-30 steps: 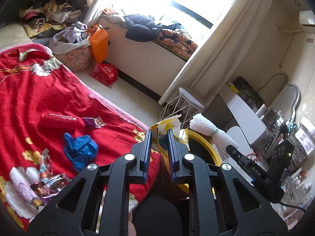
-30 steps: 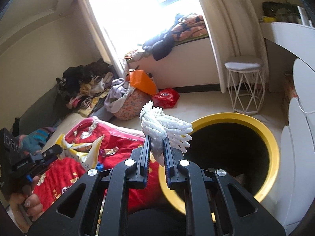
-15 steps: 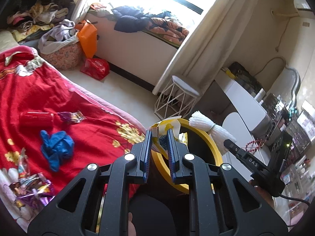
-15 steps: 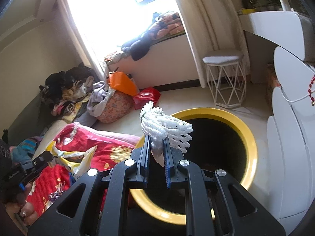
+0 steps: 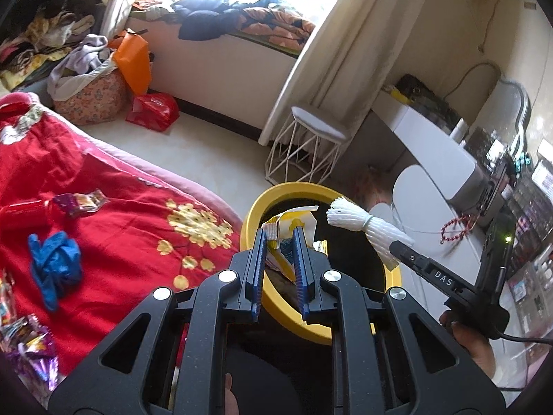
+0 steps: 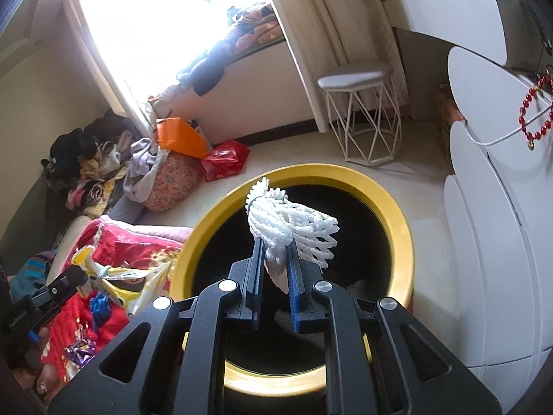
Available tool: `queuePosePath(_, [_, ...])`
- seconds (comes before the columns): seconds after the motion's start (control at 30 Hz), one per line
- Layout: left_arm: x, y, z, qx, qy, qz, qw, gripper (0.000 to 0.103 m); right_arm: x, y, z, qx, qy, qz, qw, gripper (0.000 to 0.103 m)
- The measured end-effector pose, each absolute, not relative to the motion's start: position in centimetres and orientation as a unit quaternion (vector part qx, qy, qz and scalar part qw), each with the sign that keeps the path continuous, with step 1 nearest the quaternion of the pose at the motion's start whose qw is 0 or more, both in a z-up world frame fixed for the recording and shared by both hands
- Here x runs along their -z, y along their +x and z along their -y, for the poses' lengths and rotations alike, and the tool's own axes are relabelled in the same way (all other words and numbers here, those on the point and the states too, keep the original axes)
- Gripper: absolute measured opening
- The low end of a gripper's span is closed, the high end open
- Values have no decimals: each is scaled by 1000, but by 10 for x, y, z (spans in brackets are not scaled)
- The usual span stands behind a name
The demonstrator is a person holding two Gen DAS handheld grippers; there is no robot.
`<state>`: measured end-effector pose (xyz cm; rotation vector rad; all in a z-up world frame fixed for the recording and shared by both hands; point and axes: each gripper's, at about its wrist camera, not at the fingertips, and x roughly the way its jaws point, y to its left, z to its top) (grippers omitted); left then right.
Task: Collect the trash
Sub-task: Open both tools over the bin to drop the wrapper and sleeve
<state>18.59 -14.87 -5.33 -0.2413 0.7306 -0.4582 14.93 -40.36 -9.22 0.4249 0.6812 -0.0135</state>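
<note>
My left gripper [image 5: 280,238] is shut on a yellow and white snack bag [image 5: 293,223] and holds it above the near rim of the yellow trash bin [image 5: 252,207]. My right gripper [image 6: 274,252] is shut on a white foam net sleeve [image 6: 287,218] and holds it over the bin's dark opening; the bin [image 6: 397,214] fills the middle of the right wrist view. The net [image 5: 363,224] also shows in the left wrist view, the bag [image 6: 131,276] in the right. On the red bedspread [image 5: 114,228] lie a blue glove [image 5: 55,263], a small wrapper [image 5: 83,202] and shiny wrappers [image 5: 27,352].
A white wire stool [image 5: 311,148] stands behind the bin. A white cabinet [image 6: 490,259] stands right of it. A red bag [image 5: 152,110], an orange bag [image 5: 133,58] and a laundry basket [image 5: 90,93] sit by the window bench. Clothes are piled at the far left.
Both grippers have moved from the bed toward the bin. The snack bag and the net sleeve now hang over the bin's opening. Both stay held.
</note>
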Motion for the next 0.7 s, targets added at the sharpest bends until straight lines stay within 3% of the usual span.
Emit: queuePosePath(0.7, [89, 217, 192, 227, -81, -389, 889, 11, 108, 157, 423, 10, 225, -352, 909, 15])
